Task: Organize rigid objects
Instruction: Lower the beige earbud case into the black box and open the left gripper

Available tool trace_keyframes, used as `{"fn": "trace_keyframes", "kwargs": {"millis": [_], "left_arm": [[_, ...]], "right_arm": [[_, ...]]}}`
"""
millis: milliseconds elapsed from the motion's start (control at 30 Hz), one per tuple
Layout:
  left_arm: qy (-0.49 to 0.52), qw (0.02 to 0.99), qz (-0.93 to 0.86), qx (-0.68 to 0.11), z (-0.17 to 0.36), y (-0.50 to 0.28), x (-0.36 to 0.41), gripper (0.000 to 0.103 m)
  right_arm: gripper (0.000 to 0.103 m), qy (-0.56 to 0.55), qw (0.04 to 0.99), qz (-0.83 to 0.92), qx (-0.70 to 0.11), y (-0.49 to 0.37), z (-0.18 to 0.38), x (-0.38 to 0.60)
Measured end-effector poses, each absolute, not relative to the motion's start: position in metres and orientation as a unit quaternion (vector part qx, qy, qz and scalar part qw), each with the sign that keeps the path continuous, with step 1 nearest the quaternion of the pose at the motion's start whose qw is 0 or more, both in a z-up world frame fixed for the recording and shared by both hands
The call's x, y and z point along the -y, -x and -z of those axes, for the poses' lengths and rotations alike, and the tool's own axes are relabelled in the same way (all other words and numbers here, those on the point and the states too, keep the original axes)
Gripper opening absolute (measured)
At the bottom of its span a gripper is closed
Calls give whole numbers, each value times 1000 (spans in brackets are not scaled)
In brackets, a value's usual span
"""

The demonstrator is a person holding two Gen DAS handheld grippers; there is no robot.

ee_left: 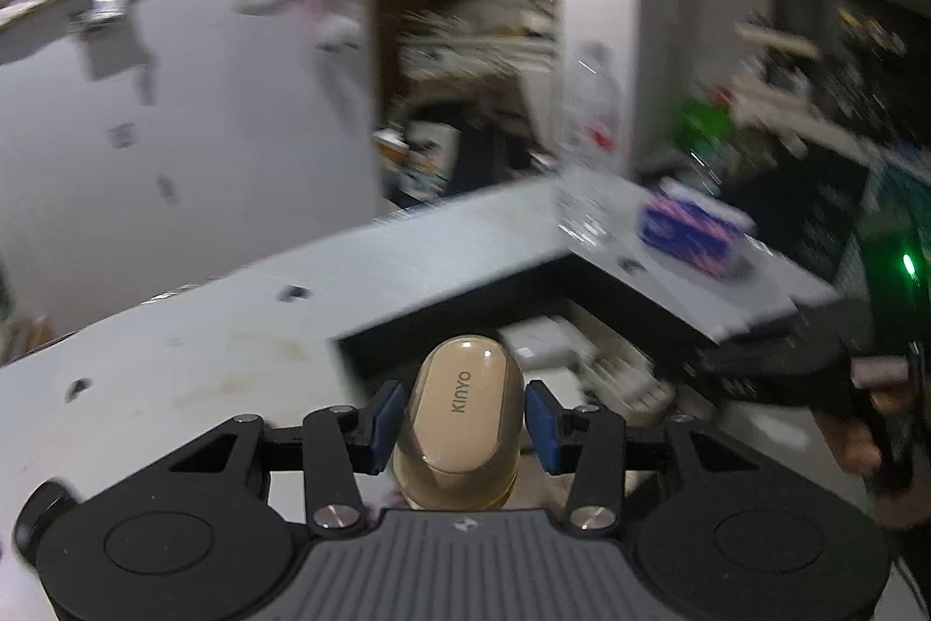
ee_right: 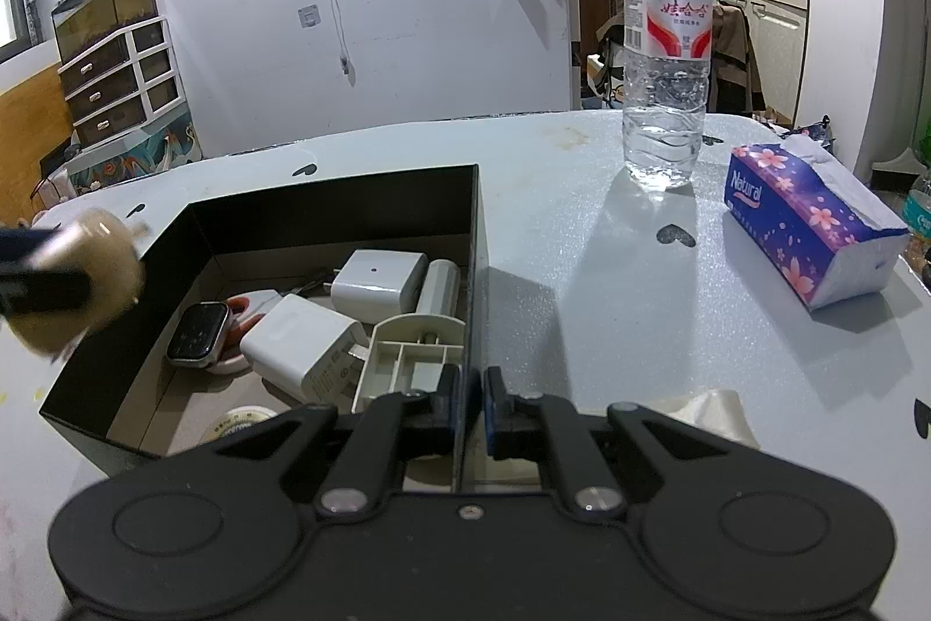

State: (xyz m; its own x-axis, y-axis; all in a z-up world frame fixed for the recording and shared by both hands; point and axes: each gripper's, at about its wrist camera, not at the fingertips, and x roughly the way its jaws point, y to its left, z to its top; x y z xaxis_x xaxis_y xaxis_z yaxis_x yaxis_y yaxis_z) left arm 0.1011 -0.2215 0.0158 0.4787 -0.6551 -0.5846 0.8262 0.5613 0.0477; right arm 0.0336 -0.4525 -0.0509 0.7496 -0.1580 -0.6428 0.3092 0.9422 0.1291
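My left gripper is shut on a beige KINYO earbud case and holds it above the table near the left side of the black box. In the right wrist view the case shows blurred at the box's left edge. My right gripper is shut on the right wall of the black box. Inside the box lie two white chargers, a smartwatch, a white divided tray and a tape roll.
A water bottle and a purple tissue pack stand on the grey table to the right of the box. A cream cloth lies by my right gripper. A white wall lies beyond the far edge of the table.
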Motion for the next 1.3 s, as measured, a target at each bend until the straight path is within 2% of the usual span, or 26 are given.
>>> {"fn": "trace_keyframes", "kwargs": {"millis": [333, 933, 1033, 1067, 1100, 1300], "left_arm": [[-247, 794, 472, -295, 7, -99, 260, 47], [-254, 789, 469, -306, 8, -105, 262, 47], [-240, 802, 451, -309, 9, -109, 261, 55], [-236, 805, 448, -309, 7, -110, 260, 69], [-231, 808, 447, -306, 5, -110, 258, 79], [-225, 809, 451, -303, -2, -107, 255, 79]], "right_arm": [[9, -115, 928, 126, -331, -33, 51, 452], [9, -115, 928, 126, -331, -33, 51, 452], [9, -115, 928, 126, -331, -33, 51, 452], [9, -115, 928, 125, -330, -33, 51, 452], [9, -114, 928, 126, -330, -33, 51, 452], [9, -114, 929, 125, -330, -33, 50, 451]]}}
